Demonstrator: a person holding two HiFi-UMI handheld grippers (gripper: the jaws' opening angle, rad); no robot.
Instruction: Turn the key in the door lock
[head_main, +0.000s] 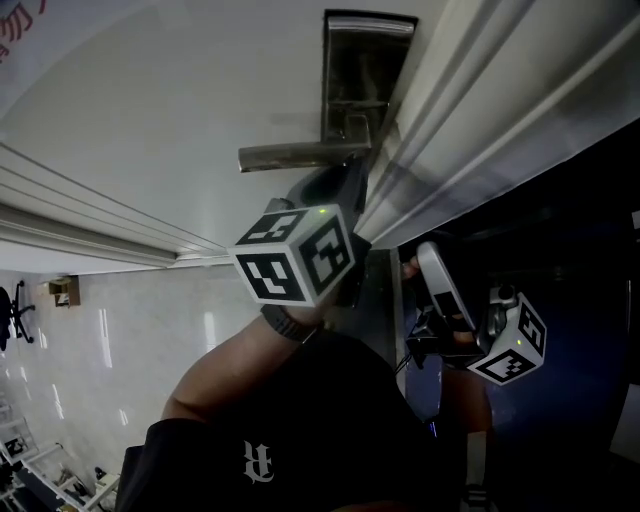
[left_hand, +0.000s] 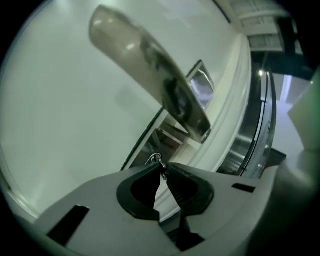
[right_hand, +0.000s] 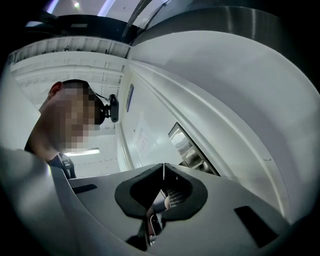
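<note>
Key (left_hand: 157, 160) pinched in left tool (left_hand: 161, 168), at lock plate (head_main: 366, 60) under door handle (left_hand: 150, 65). Grasp done; how far turned, cannot tell; turn probably remains. Right tool (right_hand: 163, 168) pressed together, empty, aside.

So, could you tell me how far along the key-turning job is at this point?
Done: the left gripper sits under the lever handle, jaws shut on the key. In hand: that grip; I can't tell how far the key is turned. Left: apparently the turn itself. The right gripper is shut on nothing, off to the side.
</note>
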